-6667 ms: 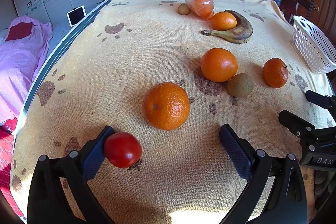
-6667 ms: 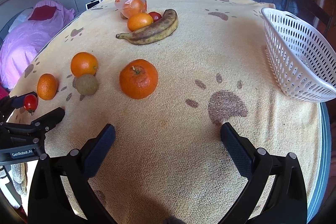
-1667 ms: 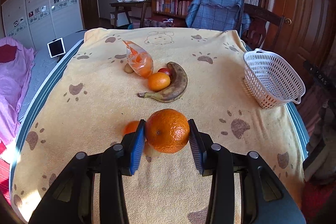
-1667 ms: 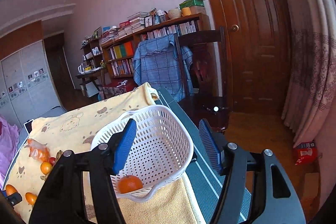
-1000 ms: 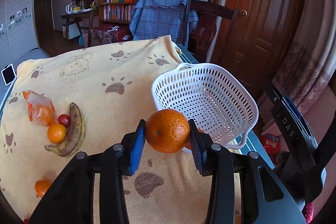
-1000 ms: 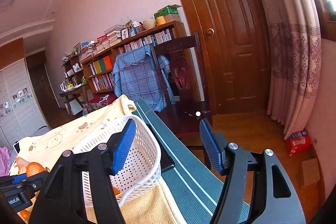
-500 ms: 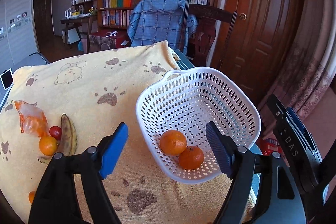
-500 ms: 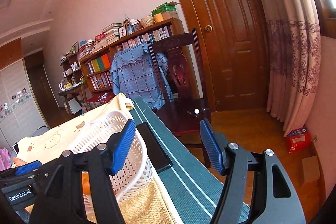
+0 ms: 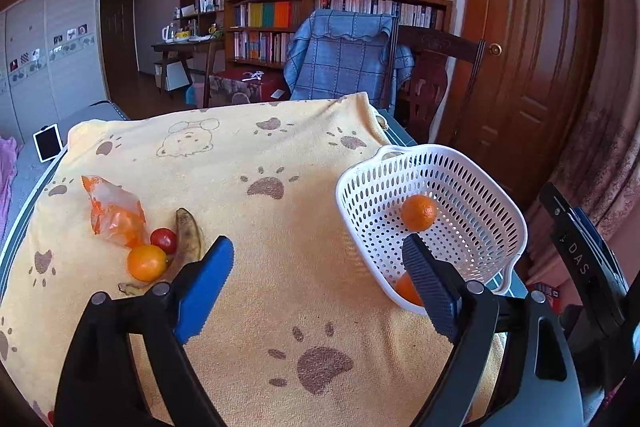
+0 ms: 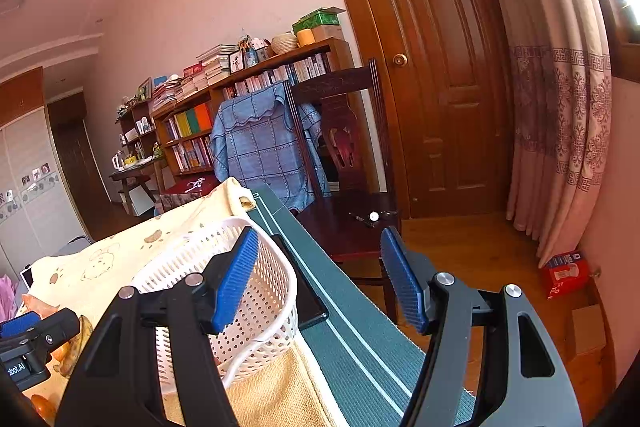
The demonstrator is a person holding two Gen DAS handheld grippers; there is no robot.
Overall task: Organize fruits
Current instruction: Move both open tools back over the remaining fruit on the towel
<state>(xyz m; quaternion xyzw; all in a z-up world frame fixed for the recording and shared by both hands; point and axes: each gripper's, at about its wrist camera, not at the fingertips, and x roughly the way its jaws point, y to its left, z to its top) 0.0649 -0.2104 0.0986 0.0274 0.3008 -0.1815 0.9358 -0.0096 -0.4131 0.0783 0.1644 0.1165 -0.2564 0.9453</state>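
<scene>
A white basket (image 9: 368,211) stands at the right edge of the yellow paw-print cloth (image 9: 280,227). Two oranges lie in it: one (image 9: 419,213) against the far wall, the other (image 9: 404,291) half hidden behind my left gripper's right finger. My left gripper (image 9: 316,259) hovers over the cloth just left of the basket. Its jaws are opening and hold nothing. A small orange (image 9: 147,263), a tomato (image 9: 164,240), a banana (image 9: 188,239) and an orange bag (image 9: 114,211) lie at the left. My right gripper (image 10: 318,247) is open and empty beside the basket (image 10: 264,291).
The table's green edge (image 10: 360,339) runs just right of the basket, with a dark flat device (image 10: 304,291) lying on it. A wooden chair with a blue cloth (image 9: 348,63) stands behind the table. Bookshelves and a door fill the background.
My left gripper held a large orange over the basket, then opened and let it drop in. Its jaws have spread wider and the view has swung left. The right gripper stayed put.
</scene>
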